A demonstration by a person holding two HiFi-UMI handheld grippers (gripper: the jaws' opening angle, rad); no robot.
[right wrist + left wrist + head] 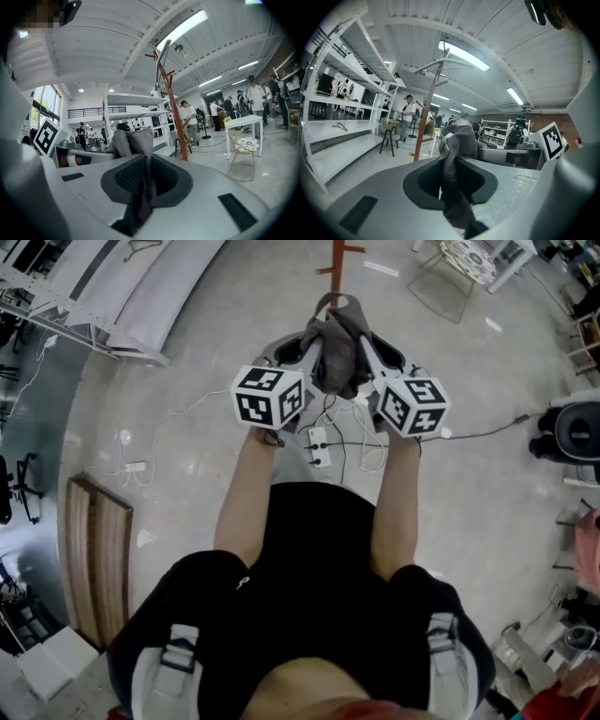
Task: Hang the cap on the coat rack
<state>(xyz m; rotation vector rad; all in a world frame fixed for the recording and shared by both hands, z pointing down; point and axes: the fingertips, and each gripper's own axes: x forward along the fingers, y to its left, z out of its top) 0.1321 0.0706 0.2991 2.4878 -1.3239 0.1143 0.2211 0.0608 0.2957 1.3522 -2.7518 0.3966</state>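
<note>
**Cap gripped on both sides, rack ahead**

Cap (336,352): soft grey cloth, crumpled into folds. Left tongs (449,176) and right tongs (143,185) each clamped on its fabric, side by side, forearms (246,493) extended. Coat rack (174,101): slim reddish-brown pole, angled pegs, ahead.

Coat rack (337,268) mostly beyond top edge

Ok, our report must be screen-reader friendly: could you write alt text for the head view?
Seen from above, a person holds a grey cap out front, the left gripper and right gripper each shut on its fabric. Just beyond stands a reddish coat rack on a pale floor strewn with cables.
</note>
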